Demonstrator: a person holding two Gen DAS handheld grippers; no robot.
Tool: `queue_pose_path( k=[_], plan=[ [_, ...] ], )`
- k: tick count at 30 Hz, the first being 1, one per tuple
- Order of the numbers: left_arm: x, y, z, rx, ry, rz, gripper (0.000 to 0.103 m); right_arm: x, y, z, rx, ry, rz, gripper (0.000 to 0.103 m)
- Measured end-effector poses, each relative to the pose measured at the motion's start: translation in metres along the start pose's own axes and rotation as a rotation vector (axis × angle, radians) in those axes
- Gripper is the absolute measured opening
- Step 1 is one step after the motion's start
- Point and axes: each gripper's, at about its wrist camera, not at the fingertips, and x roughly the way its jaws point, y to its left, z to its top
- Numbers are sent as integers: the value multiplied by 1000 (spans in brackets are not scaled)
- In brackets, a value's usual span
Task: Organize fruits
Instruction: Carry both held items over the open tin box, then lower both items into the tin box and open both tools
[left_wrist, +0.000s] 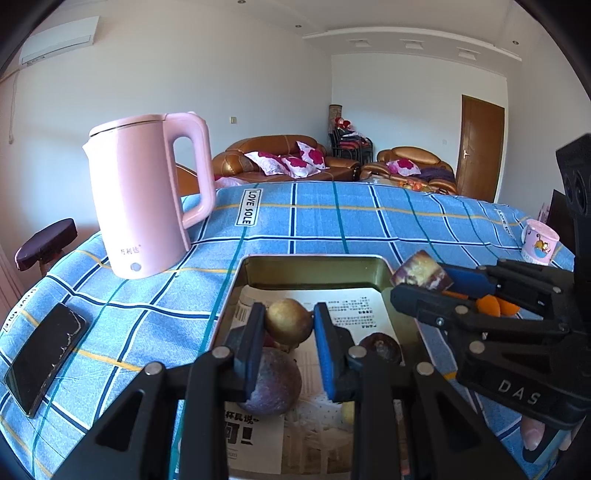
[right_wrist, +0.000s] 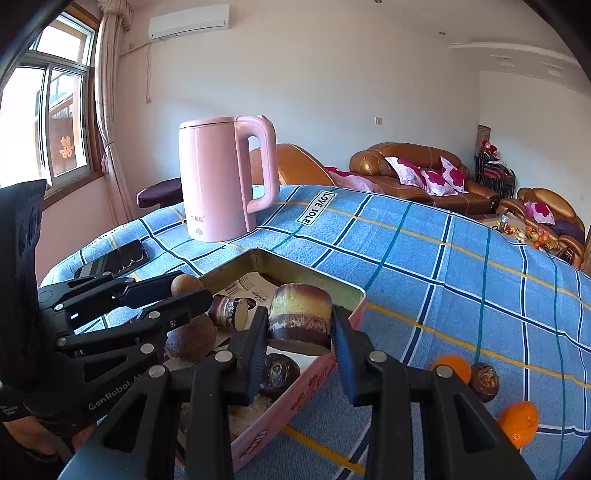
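Your left gripper (left_wrist: 289, 325) pinches a small fruit (left_wrist: 288, 321) over the tin (left_wrist: 236, 280); your right gripper (right_wrist: 300, 325) pinches a cut chunk (right_wrist: 300, 317). Next you should lower both inside and release.

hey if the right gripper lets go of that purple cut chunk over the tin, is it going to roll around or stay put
Probably stays put. The purple cut chunk, clamped in the right gripper, is a short cylinder with flat cut ends, so it should settle on one. Landing on its curved side, it could roll briefly; the tin's walls would likely stop it. It looks firm, not squashing.
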Motion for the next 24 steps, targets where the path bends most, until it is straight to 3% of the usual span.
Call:
queue_pose_path(
  k=[24],
  plan=[
    [16,3,1,1,63,4,28,26,13,-7,-52,77,-7,36]
  ],
)
